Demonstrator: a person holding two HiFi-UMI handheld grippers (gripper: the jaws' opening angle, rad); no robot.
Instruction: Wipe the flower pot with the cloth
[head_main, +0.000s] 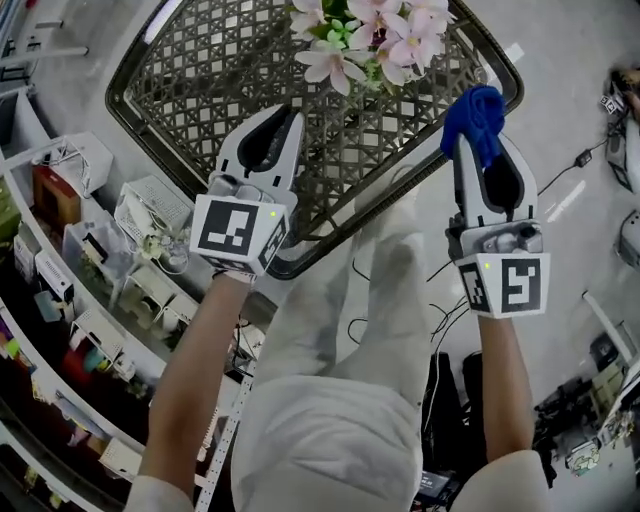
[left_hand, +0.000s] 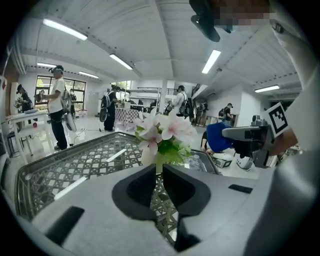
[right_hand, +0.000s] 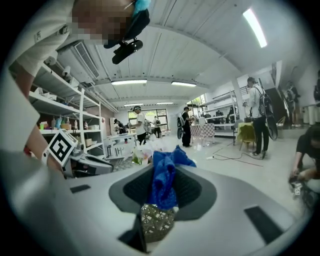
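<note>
The blue cloth (head_main: 478, 118) (right_hand: 164, 175) is sitting in the upper right of the head view, bunched into a narrow wad between the jaws of the right gripper (head_main: 484, 150) (right_hand: 165, 169), which are closing on it. Its long axis is running along the jaws. One end is poking out past the fingertips toward the top of the frame, and in the right gripper view the wad is standing up through the gap. The cloth is hovering at the right edge of the lattice-topped table (head_main: 130, 110) (left_hand: 55, 175), whose dark rim is filling the upper middle of the head view. On that table, at the top centre of the frame, the pink-white flowers (head_main: 372, 40) (left_hand: 162, 134) are standing upright. The camera is looking down on the blooms, and they are hiding the flower pot beneath them. In the left gripper view the jaws are covering whatever is holding the stems. The left gripper (head_main: 288, 118) (left_hand: 159, 169) is pointing up the frame at the flowers from lower left. Its jaws are nearly together with nothing between them, and only the table lattice is showing through the slit. Both forearms are reaching up from the bottom of the head view. Cluttered shelves (head_main: 90, 300) are lining the lower left, and cables (head_main: 450, 270) are trailing over the floor at the right. People (left_hand: 57, 107) are standing in the far room.
</note>
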